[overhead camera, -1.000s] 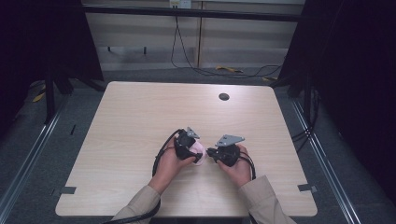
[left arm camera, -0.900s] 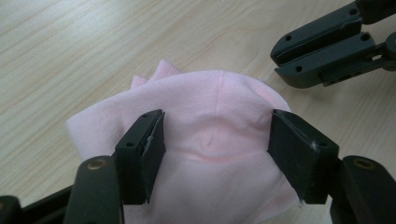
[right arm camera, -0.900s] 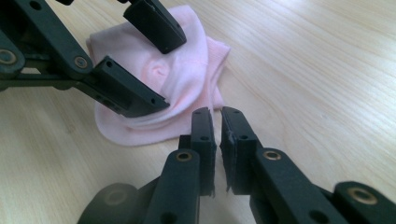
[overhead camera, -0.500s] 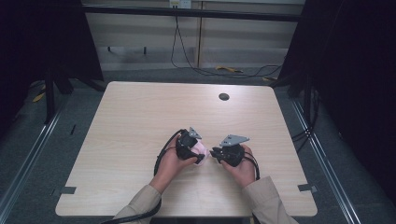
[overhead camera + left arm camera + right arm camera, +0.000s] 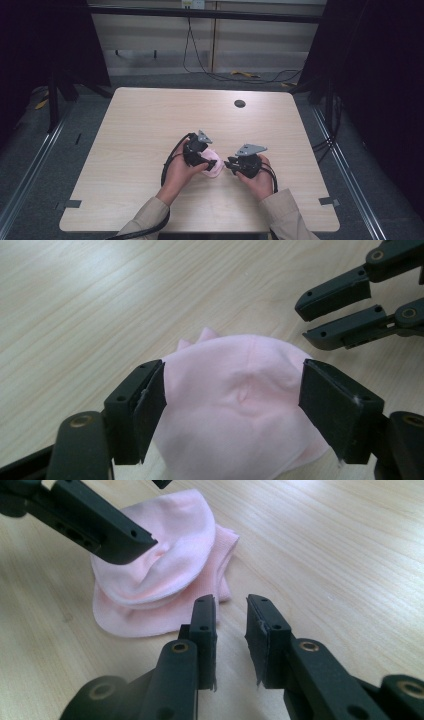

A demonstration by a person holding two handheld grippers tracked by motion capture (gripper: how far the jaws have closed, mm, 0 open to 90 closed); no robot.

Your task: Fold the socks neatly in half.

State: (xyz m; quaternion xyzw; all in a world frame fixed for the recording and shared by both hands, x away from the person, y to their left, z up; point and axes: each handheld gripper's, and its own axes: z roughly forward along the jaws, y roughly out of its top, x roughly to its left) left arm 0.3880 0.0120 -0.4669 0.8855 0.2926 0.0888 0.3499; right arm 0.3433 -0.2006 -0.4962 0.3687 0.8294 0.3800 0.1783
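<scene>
A small pink cloth [image 5: 215, 169], folded into a rounded pile, lies on the wooden table [image 5: 135, 130] between my two hands. My left gripper [image 5: 207, 162] hovers over it, and its jaws have just been opening. In the left gripper view the left gripper [image 5: 232, 400] straddles the cloth [image 5: 235, 425] with its pads at the cloth's edges, not squeezing it. My right gripper [image 5: 231, 605] sits just beside the cloth [image 5: 165, 575]. Its jaws have just been opening to a narrow gap with nothing between them. The left gripper's jaw rests above the cloth's top in the right gripper view.
A dark round grommet hole [image 5: 239, 103] sits near the table's far edge. Bare wood surrounds the hands on all sides. Black frame posts and floor cables [image 5: 215, 75] stand beyond the table.
The two grippers have drawn slightly apart. The right gripper's jaws have parted and the left's stand wider, with the pink cloth lying on the table under the left gripper.
</scene>
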